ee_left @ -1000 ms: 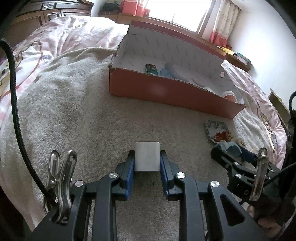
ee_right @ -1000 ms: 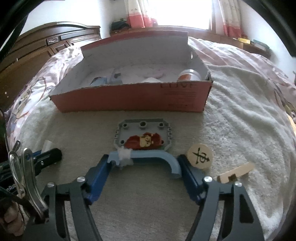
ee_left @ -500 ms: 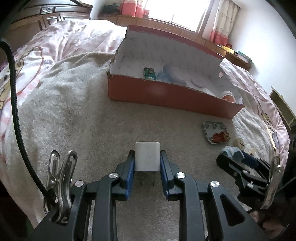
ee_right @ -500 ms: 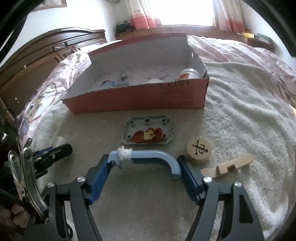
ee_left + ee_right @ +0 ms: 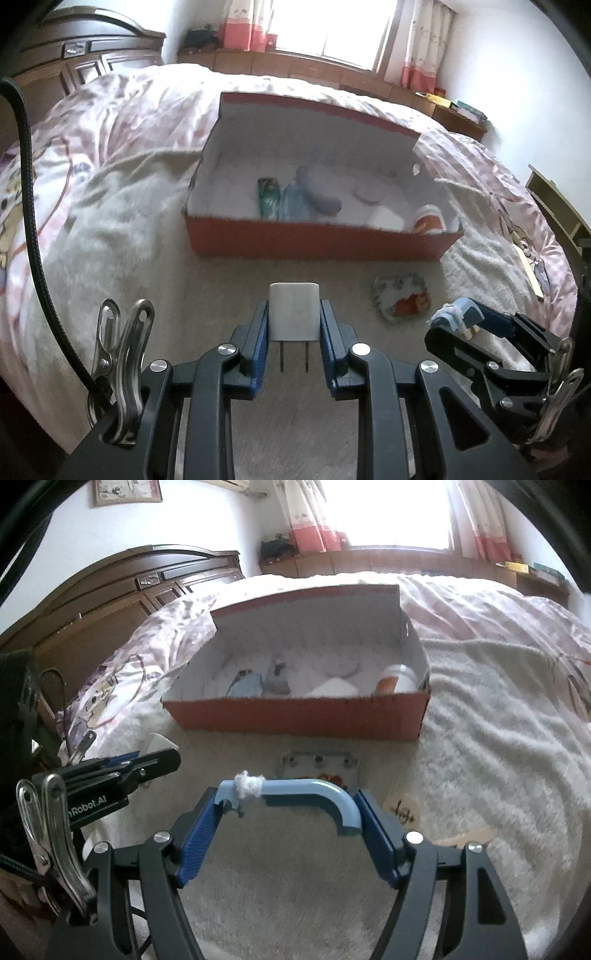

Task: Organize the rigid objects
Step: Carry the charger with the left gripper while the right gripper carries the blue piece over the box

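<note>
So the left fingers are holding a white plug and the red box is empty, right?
Not quite. The left fingers do hold the white plug, but the red box isn't empty: the left wrist view shows bottles and other things lying inside.

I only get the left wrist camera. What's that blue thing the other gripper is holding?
Observer: A curved light-blue plastic piece, clamped end to end in the right gripper.
Operator: Is something stuck on it?
Observer: Yes, a white fluffy wad is wrapped around it near its left end.
Operator: What's lying next to that gripper?
Observer: A round wooden disc with a black symbol on top, just to its right.
</note>
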{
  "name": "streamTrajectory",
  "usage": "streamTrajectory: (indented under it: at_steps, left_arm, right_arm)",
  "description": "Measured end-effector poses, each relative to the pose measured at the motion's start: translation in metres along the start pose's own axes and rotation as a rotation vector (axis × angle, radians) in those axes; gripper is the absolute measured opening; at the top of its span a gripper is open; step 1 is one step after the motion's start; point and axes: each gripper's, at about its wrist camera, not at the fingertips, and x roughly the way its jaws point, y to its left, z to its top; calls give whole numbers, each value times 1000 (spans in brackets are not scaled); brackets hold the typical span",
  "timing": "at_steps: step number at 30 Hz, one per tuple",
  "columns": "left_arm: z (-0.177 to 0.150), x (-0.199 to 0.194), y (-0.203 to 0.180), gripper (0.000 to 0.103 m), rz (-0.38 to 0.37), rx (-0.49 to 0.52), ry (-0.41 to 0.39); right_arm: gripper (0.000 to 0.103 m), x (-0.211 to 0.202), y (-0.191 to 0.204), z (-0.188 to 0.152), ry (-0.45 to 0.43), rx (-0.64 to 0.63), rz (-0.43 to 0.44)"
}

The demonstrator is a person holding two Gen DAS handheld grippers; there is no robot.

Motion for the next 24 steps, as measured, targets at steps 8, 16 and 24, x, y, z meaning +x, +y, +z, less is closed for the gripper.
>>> streamTrajectory:
  at_steps: [8,16,24]
  left_arm:
    - [34,2,-10,26,-9,46,-39]
    - [62,24,-17,26,5,78,-42]
    - [79,51,-14,26,32,89,-24]
  right_arm:
    - [76,-5,-9,30,-31,-2,4]
    - [76,10,-17,62,-27,-2,6]
    - [76,37,-37,93,25,0,-11]
